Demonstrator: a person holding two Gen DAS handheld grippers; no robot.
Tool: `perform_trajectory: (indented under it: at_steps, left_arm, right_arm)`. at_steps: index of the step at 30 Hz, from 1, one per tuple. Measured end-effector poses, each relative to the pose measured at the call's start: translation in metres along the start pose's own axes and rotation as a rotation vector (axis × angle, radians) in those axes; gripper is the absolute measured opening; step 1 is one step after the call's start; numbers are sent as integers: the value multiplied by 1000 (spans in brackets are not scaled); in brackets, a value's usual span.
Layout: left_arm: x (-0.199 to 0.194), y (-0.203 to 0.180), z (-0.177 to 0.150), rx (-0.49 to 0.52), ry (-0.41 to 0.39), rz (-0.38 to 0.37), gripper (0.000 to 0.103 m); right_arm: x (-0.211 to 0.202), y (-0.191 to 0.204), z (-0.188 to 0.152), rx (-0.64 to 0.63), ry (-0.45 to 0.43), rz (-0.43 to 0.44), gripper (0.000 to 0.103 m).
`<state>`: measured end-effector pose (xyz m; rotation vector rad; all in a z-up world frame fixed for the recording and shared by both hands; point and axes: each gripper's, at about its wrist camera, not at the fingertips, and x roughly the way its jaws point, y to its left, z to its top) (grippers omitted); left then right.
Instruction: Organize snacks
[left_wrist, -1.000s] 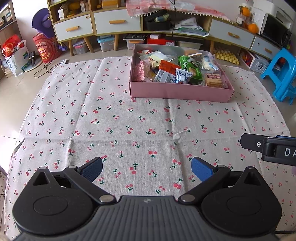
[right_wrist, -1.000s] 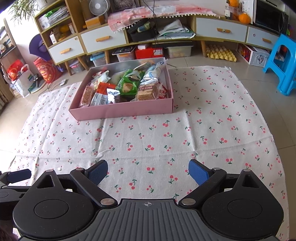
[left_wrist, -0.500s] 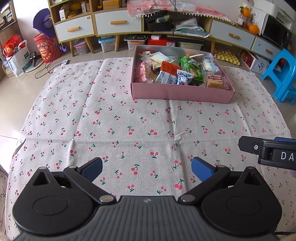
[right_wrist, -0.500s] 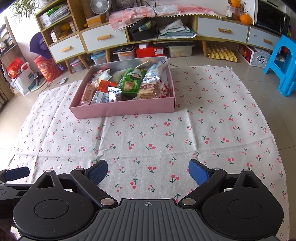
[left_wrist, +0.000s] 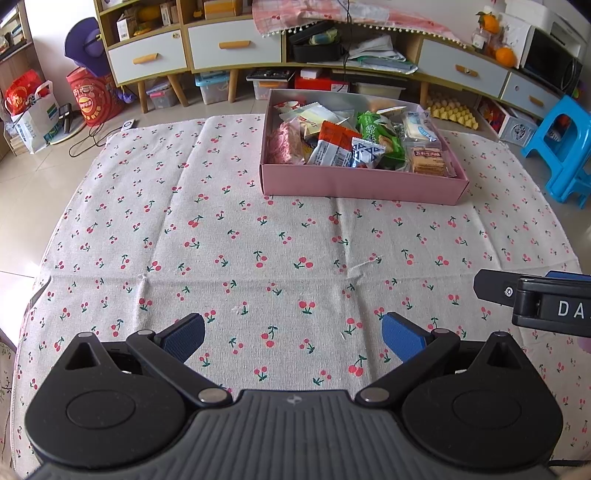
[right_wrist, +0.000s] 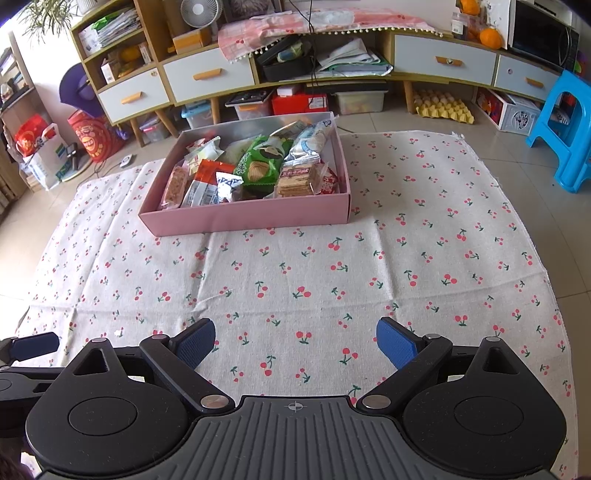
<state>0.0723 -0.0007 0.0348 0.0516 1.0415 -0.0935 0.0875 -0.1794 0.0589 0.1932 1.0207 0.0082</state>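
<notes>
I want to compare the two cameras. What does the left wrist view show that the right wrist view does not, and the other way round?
Only the left wrist view shows the left claw from behind, open over the cherry cloth, with the right claw's lettered side at its right edge. Only the right wrist view shows the right claw from behind, also open, plus a small fan and a plant on the shelves. Both show the pink box filled with snack packets, the blue stool, and the yellow egg tray.
</notes>
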Motion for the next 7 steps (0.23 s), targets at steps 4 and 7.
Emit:
perform_trajectory:
  at_steps: [4, 7]
  left_arm:
    - [0, -1, -1, 4, 0, -2, 102]
    - [0, -1, -1, 8, 6, -10, 102]
  right_arm:
    - [0, 0, 0, 1, 1, 0, 96]
    - [0, 0, 0, 0, 1, 0, 96]
